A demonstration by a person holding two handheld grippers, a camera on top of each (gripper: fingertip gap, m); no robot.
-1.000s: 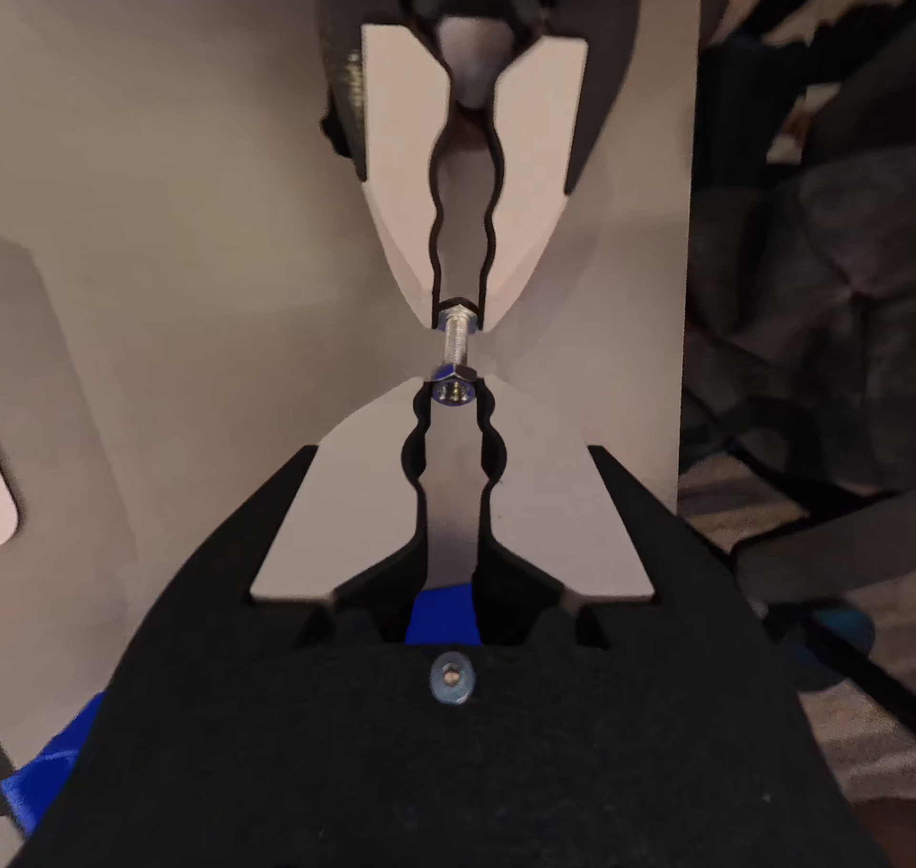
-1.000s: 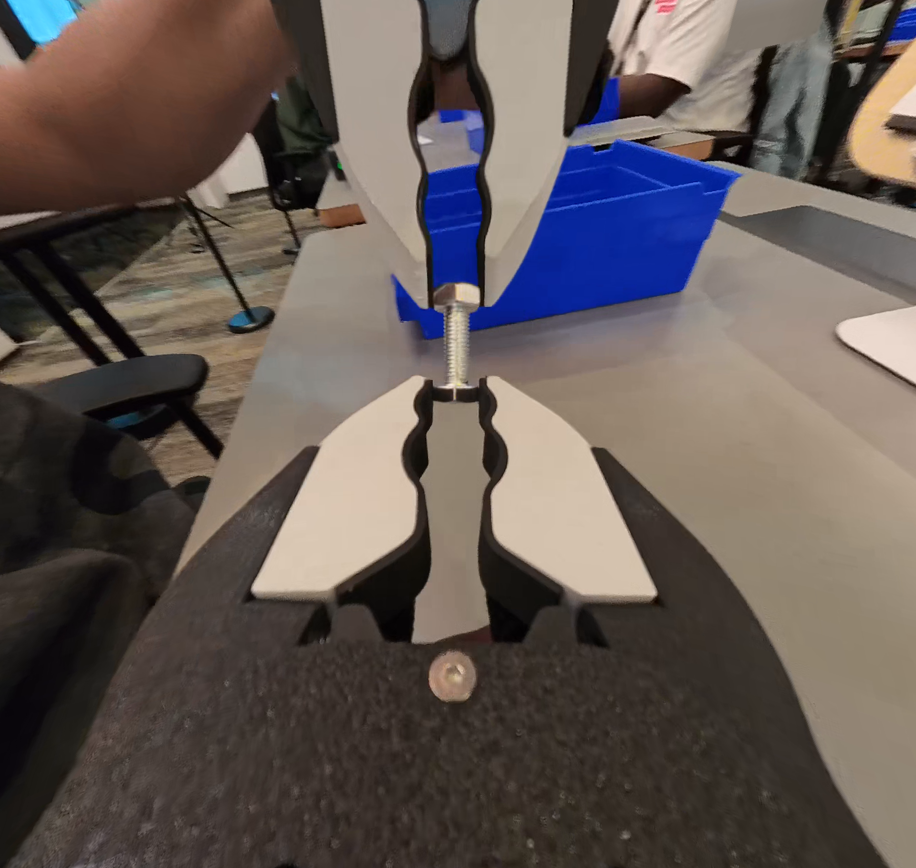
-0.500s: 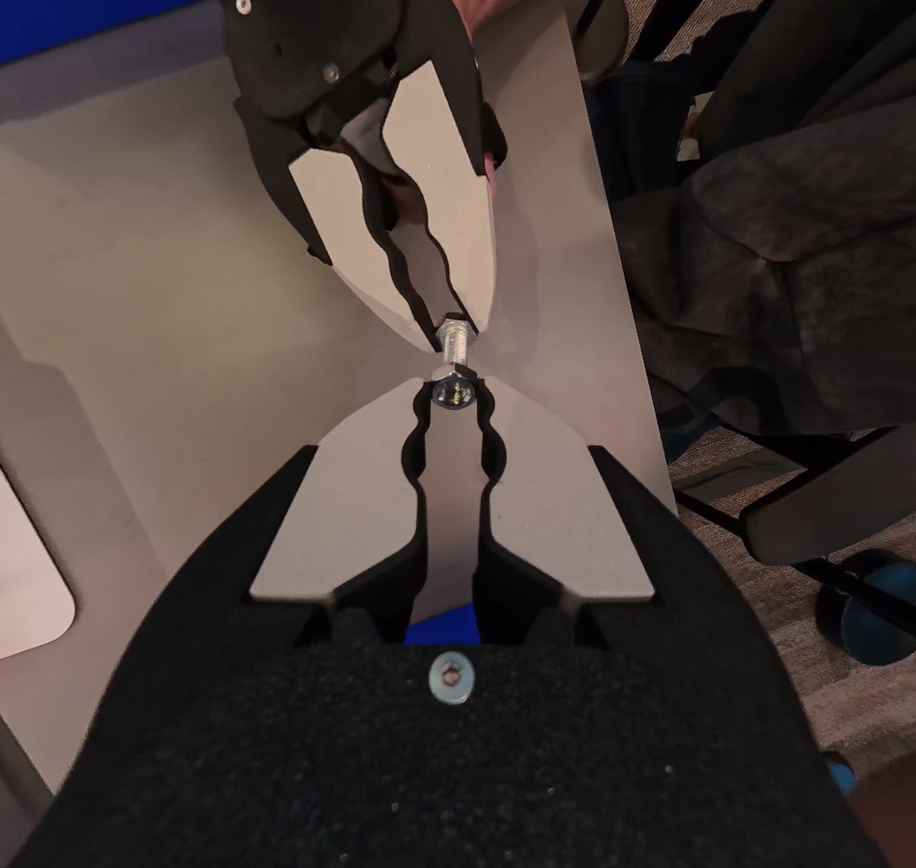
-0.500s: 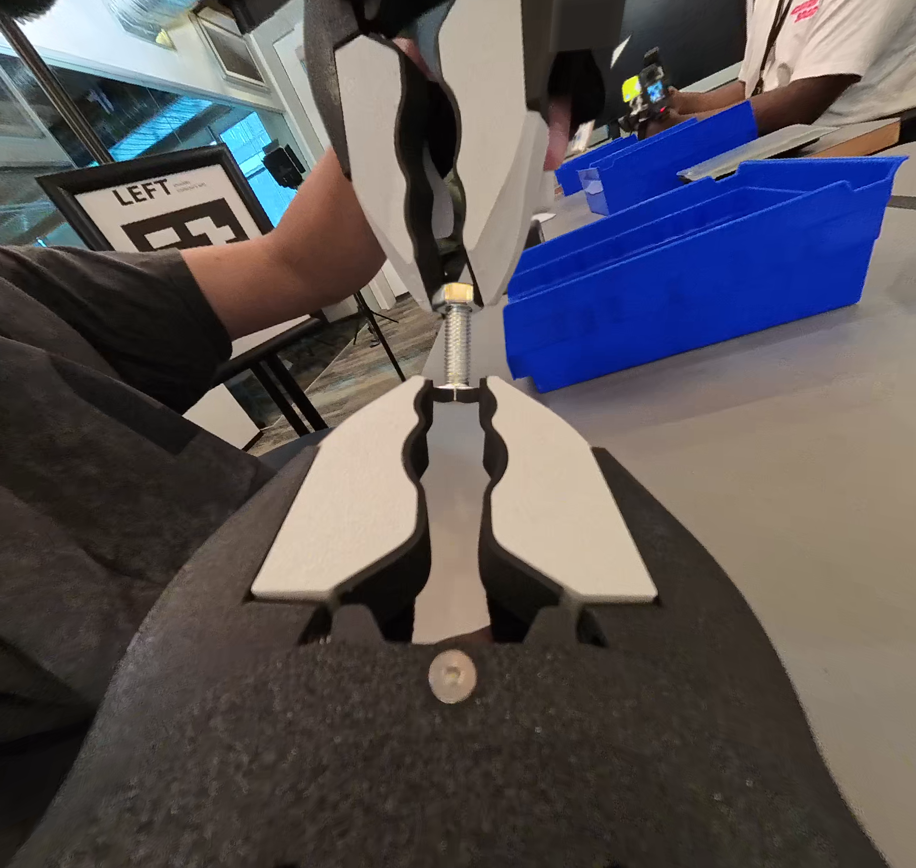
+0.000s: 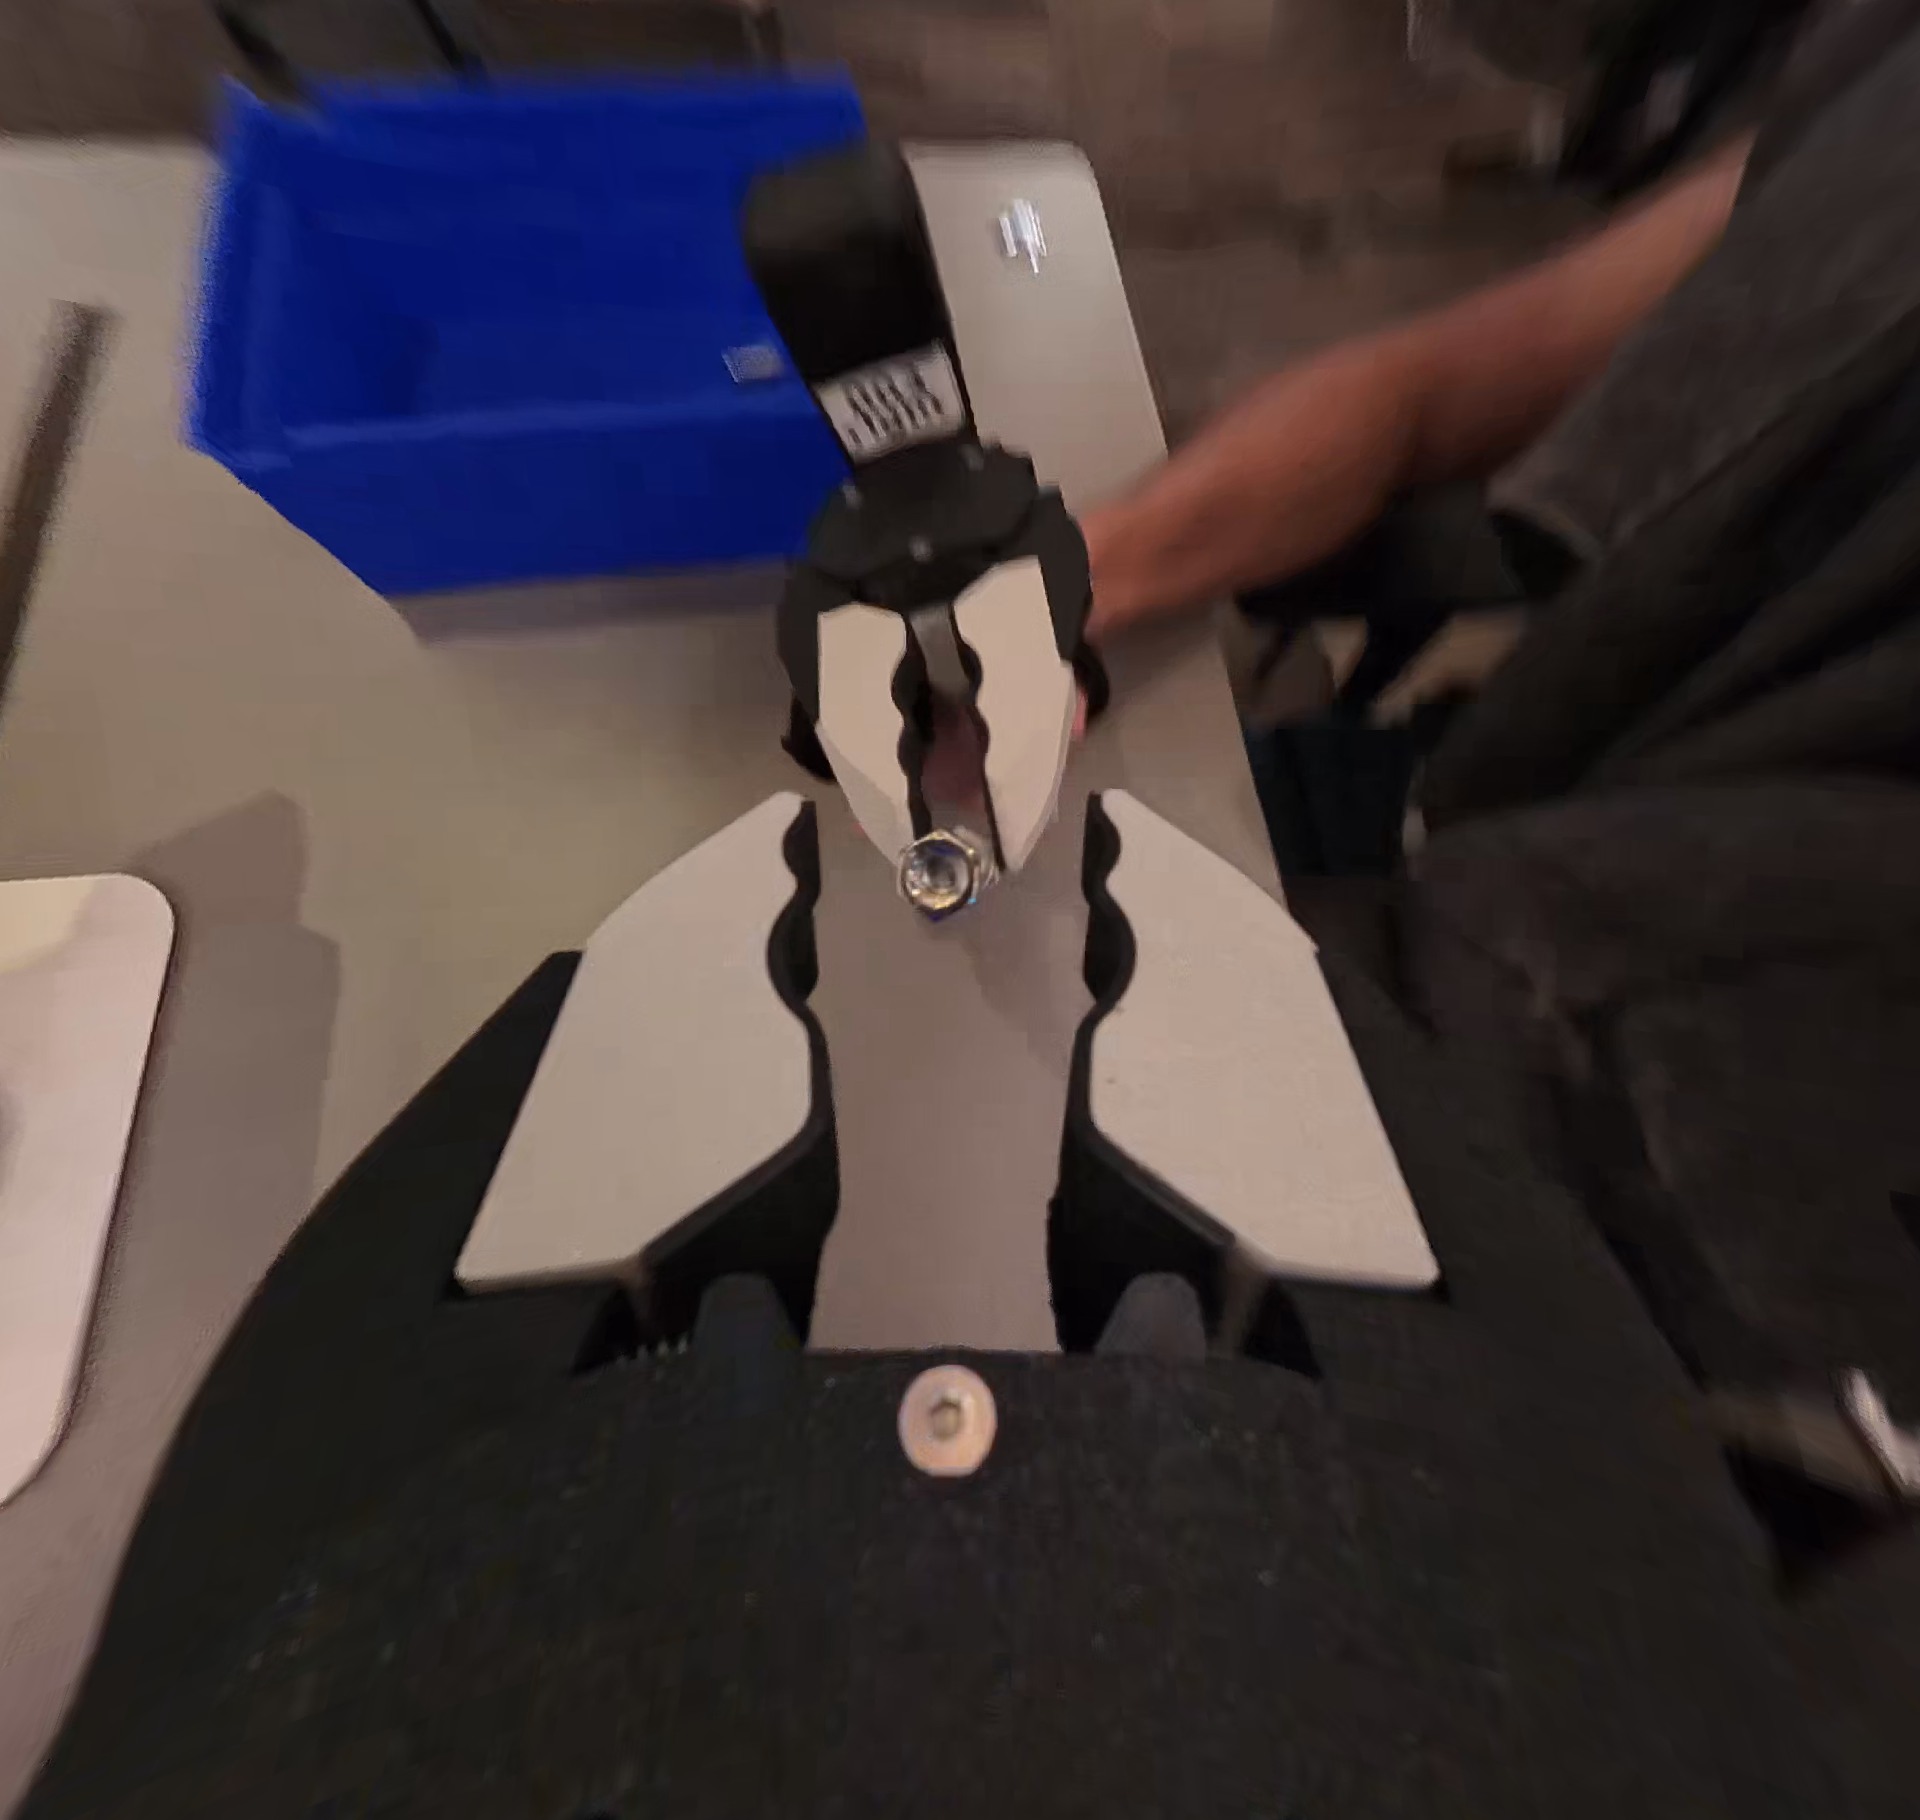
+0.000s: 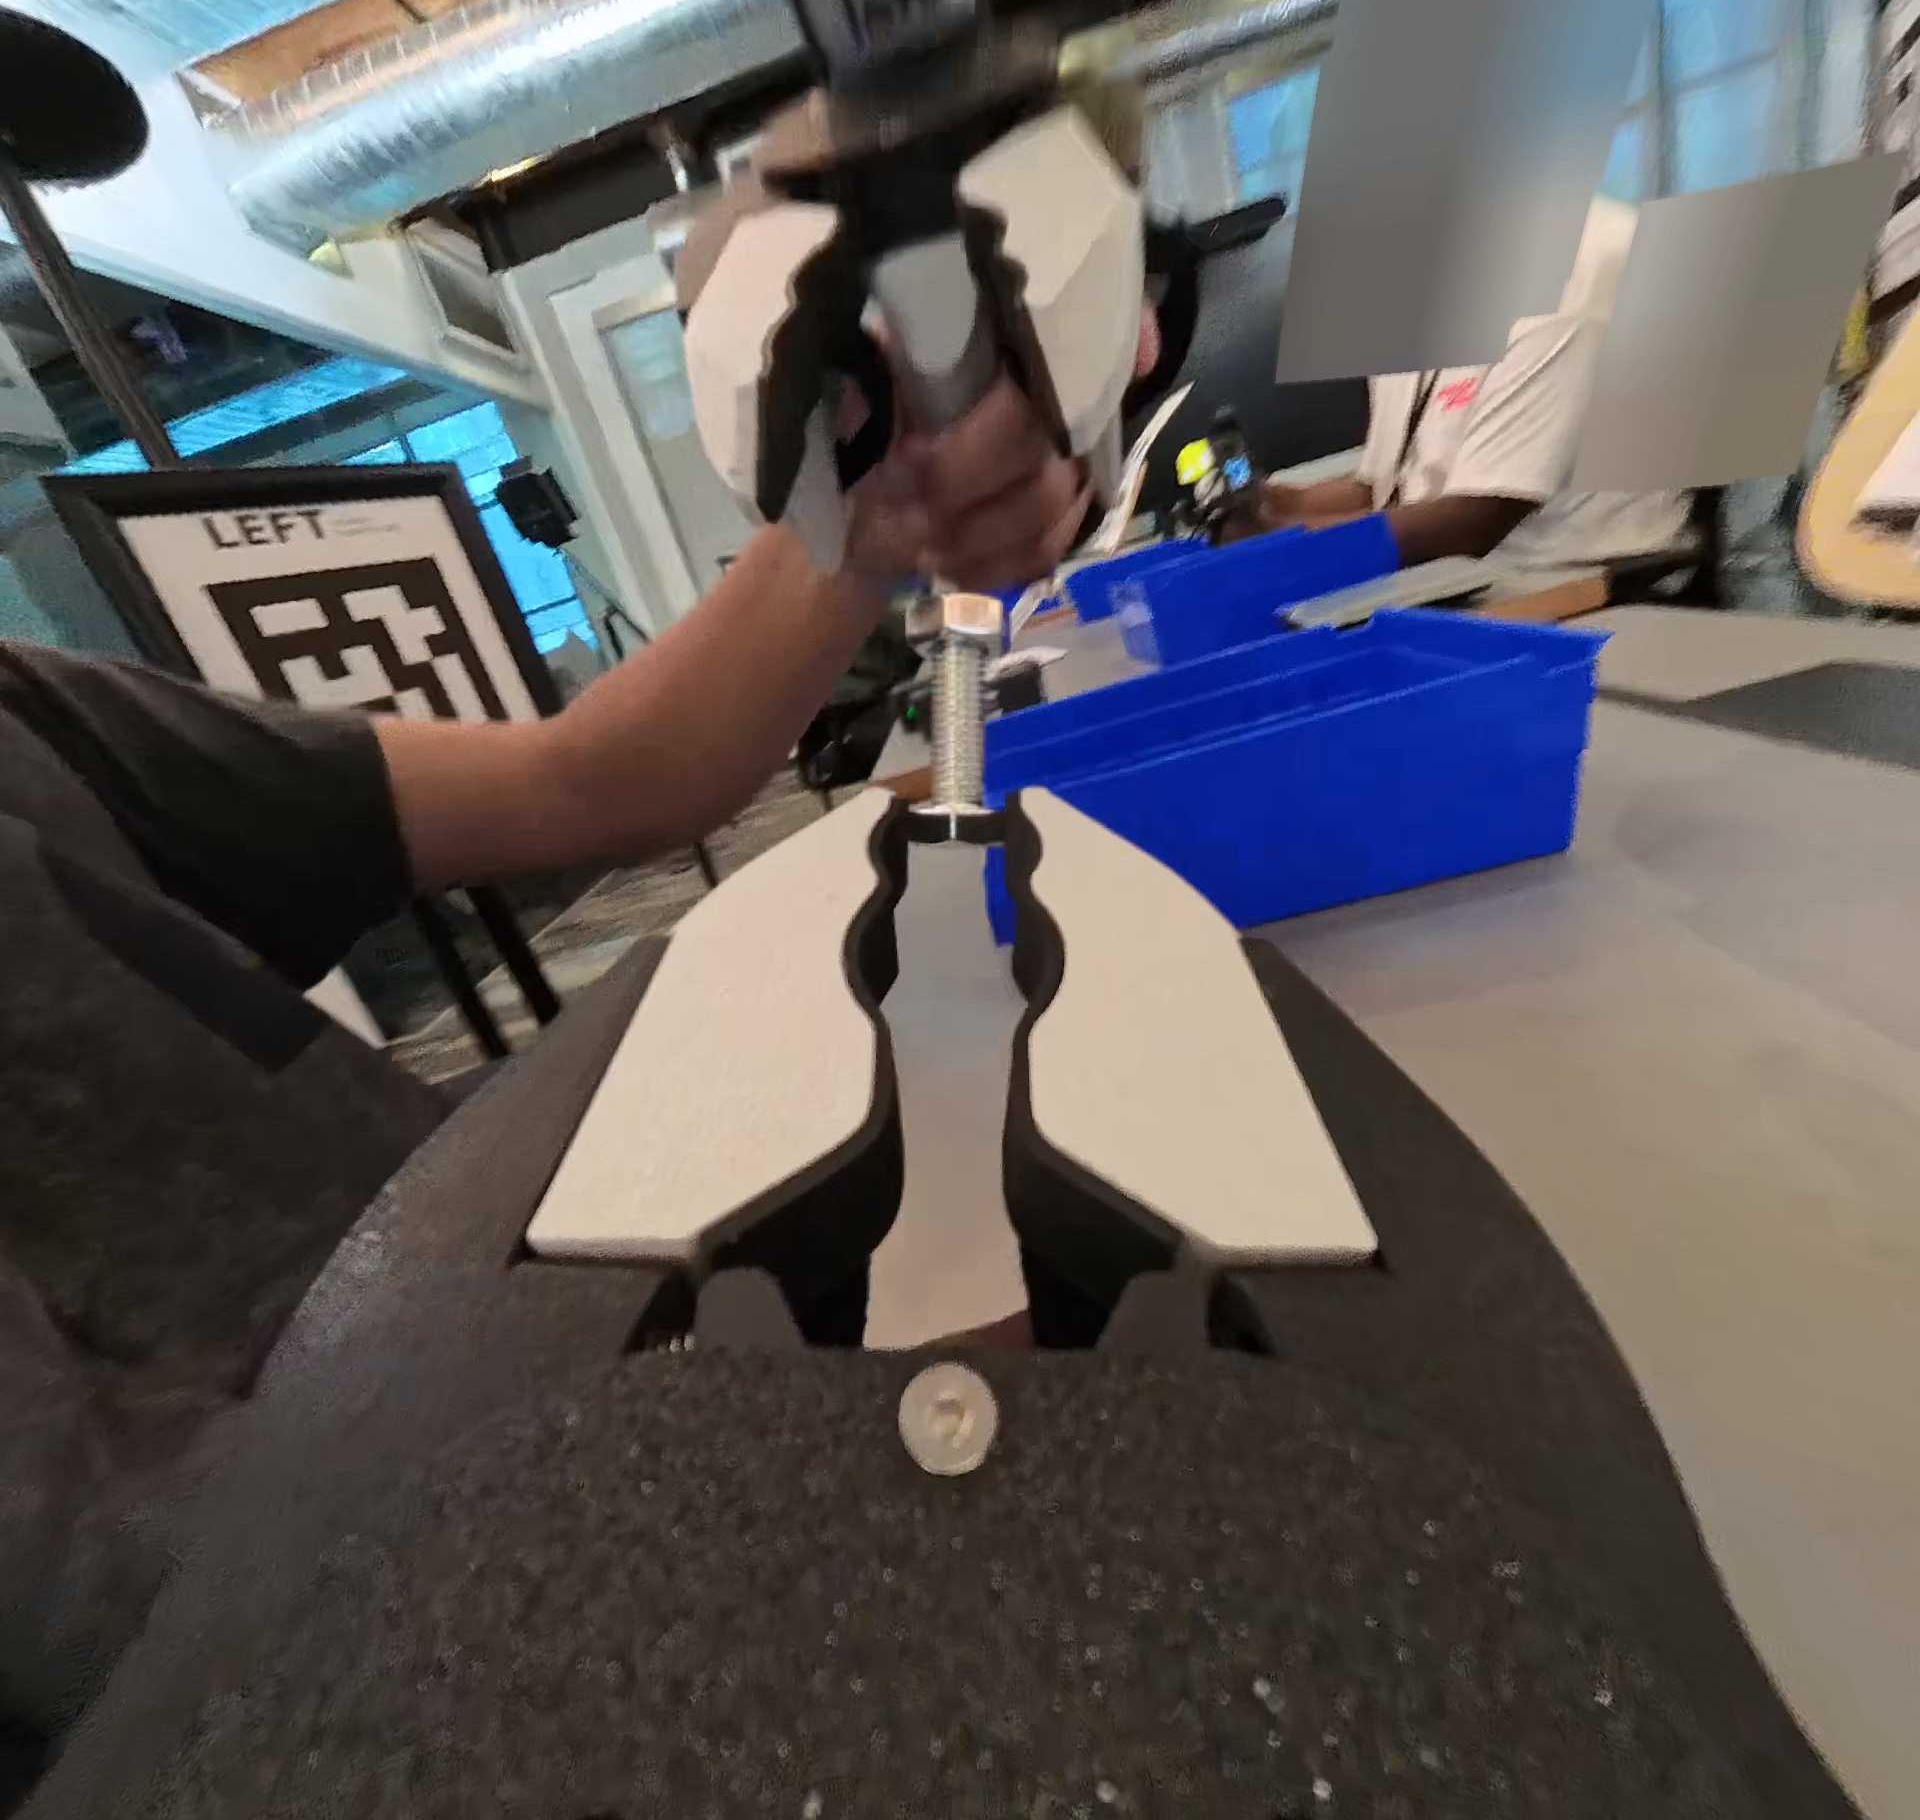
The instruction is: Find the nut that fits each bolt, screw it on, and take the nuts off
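Holding the bolt (image 6: 954, 721) by one end, the right gripper (image 6: 954, 820) has its jaws narrow and clamped on it; which end of the bolt they hold is not clear. The nut (image 5: 938, 875) sits at the bolt's far end, facing the left gripper (image 5: 943, 820), whose jaws stand wide and empty, just short of the nut. Both are above the grey worktop (image 5: 416, 731), with the blue bin (image 6: 1299, 742) behind.

Judgement: a regrip between turns. To do it well, close squarely on two opposite flats of the nut, keep both grippers on the bolt's axis, and turn without side load. Motion blur in both views limits detail.
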